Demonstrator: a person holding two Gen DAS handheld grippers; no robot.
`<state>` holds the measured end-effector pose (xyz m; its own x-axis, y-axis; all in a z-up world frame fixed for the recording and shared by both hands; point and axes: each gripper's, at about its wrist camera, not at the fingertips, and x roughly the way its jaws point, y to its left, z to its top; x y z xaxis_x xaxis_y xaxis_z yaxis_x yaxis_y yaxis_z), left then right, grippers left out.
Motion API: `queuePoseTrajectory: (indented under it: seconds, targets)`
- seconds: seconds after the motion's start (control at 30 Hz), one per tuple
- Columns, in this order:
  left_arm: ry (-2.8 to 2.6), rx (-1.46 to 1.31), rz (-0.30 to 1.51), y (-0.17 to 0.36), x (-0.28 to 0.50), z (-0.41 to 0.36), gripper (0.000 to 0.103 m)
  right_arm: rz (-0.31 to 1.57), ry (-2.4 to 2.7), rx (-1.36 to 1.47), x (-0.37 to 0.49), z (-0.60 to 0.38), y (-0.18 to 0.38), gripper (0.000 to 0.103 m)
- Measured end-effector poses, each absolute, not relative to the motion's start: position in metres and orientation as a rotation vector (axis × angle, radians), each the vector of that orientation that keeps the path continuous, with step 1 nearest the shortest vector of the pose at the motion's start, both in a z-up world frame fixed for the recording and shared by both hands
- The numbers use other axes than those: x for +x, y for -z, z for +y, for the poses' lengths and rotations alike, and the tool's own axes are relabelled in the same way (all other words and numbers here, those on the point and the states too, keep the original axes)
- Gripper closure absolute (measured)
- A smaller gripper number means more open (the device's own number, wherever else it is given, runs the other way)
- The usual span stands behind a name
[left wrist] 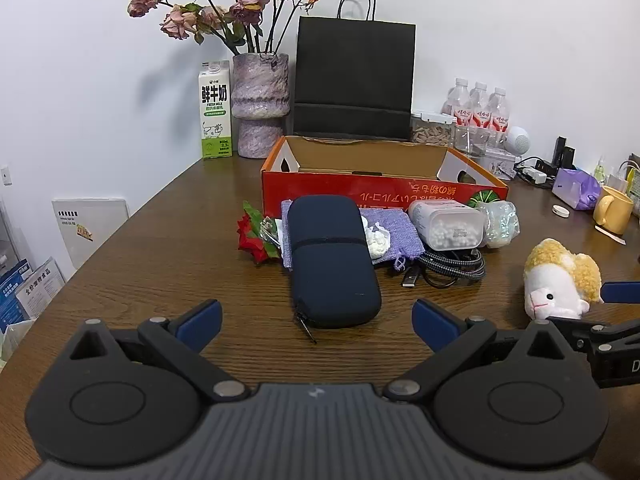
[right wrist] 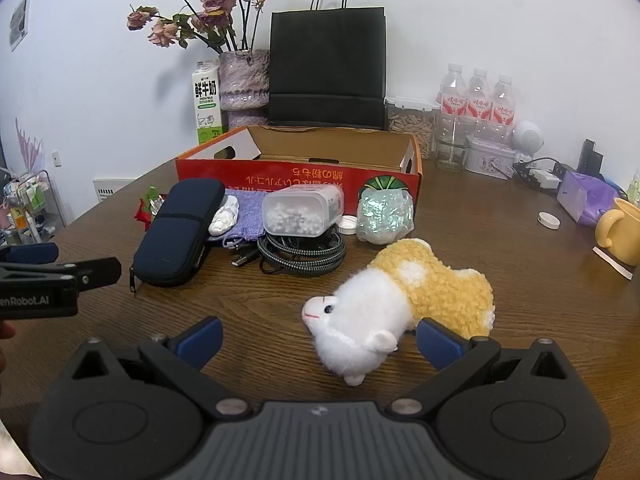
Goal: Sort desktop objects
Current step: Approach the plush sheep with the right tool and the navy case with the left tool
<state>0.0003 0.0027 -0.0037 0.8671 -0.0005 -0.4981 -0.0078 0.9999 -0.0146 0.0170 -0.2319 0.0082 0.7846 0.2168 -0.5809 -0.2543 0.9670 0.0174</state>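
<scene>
A dark wooden table (left wrist: 168, 240) stands against a white wall, with two hand-held grippers hovering over its near edge. The left gripper (left wrist: 317, 322) has its blue-padded fingers spread wide apart with nothing between them; just beyond them a navy zip case (left wrist: 332, 260) lies lengthwise on the table. The right gripper (right wrist: 319, 340) is also spread wide, its fingers either side of a white and yellow plush sheep (right wrist: 396, 300) that lies on its side near the front edge, head toward the camera; the pads do not press on it. Behind the case, toward the middle of the table, sit a red artificial rose (left wrist: 252, 236), a lilac cloth pouch (left wrist: 396, 228), a clear tub of white beads (left wrist: 448, 224) on its side, a coiled braided cable (left wrist: 452, 266) and a crinkly clear packet (left wrist: 500, 220). An open red cardboard box (left wrist: 360, 188) stands just behind this cluster. Along the back edge are a milk carton (left wrist: 216, 112), a vase of dried roses (left wrist: 260, 104), a black paper bag (left wrist: 354, 80) and three water bottles (left wrist: 478, 106). A yellow mug (right wrist: 620, 232) stands at the right edge
</scene>
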Motion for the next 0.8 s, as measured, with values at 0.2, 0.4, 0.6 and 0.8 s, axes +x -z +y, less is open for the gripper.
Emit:
queuePoseTrajectory:
  seconds: [0.2,0.4,0.6,0.8]
  targets:
    - [0.0,-0.019,0.516,0.0038,-0.0003,0.0025,0.0,0.618,-0.254,-0.063,0.0172,-0.2316,-0.008,0.0]
    - [-0.001,-0.022,0.515,0.0036,-0.0007,0.0027,0.0,0.616,-0.254,-0.063,0.0163,-0.2317,-0.0095,0.0]
    - [0.003,-0.027,0.513,0.0031,-0.0013,0.0041,0.0,0.613,-0.25,-0.071,0.0157,-0.2306,-0.0107,0.0]
    - [0.003,-0.028,0.514,0.0022,-0.0018,0.0044,0.0,0.606,-0.247,-0.078,0.0149,-0.2297,-0.0118,0.0]
